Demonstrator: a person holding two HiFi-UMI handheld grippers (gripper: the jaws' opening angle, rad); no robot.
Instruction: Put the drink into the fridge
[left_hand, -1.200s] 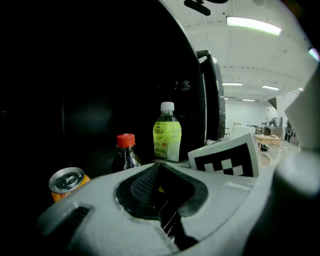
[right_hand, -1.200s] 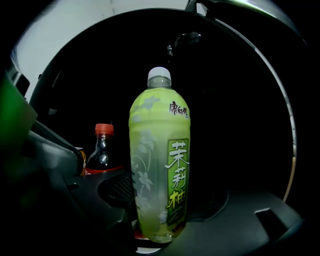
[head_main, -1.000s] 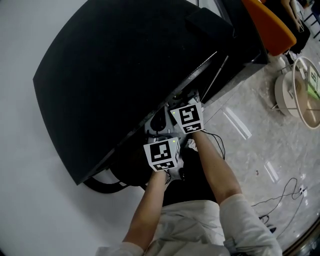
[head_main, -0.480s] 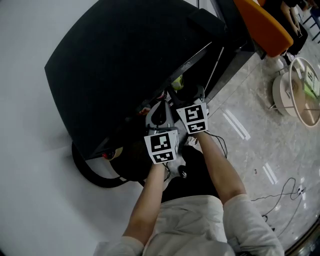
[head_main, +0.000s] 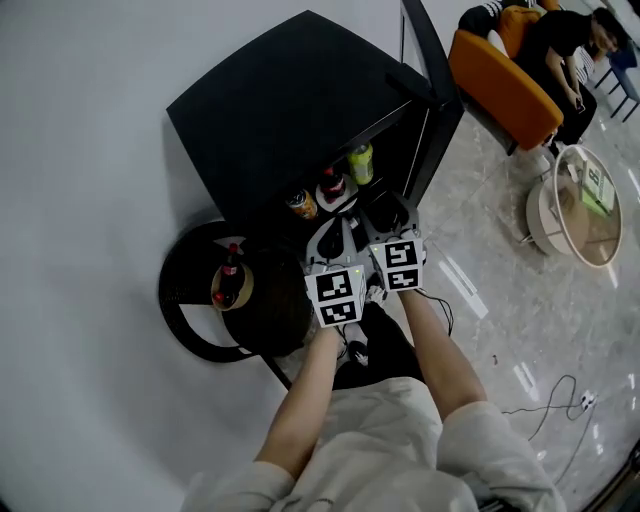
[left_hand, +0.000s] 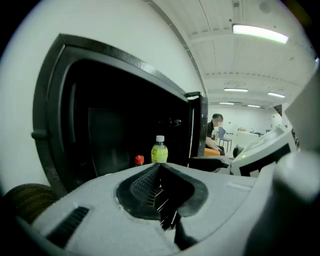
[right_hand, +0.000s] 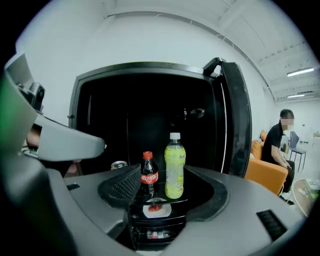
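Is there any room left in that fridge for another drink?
Yes, it seems: the shelf looks bare between the green bottle and the door-side wall of the fridge. The middle is crowded: can, cola and green bottle stand in a close row. Behind them it is too dark to tell.

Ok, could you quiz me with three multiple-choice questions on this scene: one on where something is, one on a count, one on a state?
1. Where is the green bottle?
A on the floor
B inside the fridge
C on top of the fridge

2. How many drinks stand in the fridge?
A one
B three
C five

3. The fridge door is:
A open
B shut
C missing

Answers:
1. B, it stands upright on the fridge shelf.
2. B, the green bottle, a cola bottle and a can.
3. A, it stands swung out at the right.
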